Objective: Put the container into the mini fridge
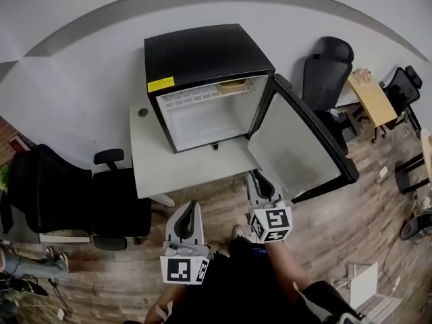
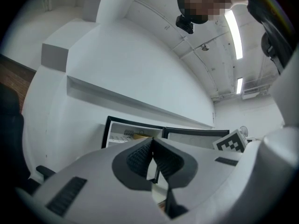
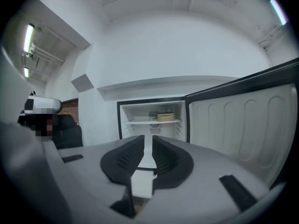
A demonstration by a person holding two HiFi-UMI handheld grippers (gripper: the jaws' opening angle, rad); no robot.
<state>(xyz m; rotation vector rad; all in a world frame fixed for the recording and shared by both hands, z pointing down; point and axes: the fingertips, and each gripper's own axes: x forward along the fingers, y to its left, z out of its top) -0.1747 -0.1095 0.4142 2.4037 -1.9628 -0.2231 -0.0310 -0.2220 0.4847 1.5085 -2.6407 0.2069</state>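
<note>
The black mini fridge [image 1: 202, 52] stands on a white table [image 1: 182, 171] with its door [image 1: 297, 147] swung wide open to the right. A tan container [image 1: 231, 84] sits on the upper shelf inside, at the right; it also shows in the right gripper view as the container [image 3: 165, 116] on the shelf. My left gripper [image 1: 192, 208] hangs in front of the table's edge, shut and empty, its pads meeting at the left gripper's tip [image 2: 152, 141]. My right gripper [image 1: 260, 177] is level with the door's lower corner, shut with nothing between its pads [image 3: 149, 139].
Black office chairs [image 1: 67, 194] stand left of the table. Another black chair [image 1: 324, 66] and a wooden desk [image 1: 371, 96] are at the back right. The open door juts out over the wood floor on my right. A white frame [image 1: 361, 282] lies at the lower right.
</note>
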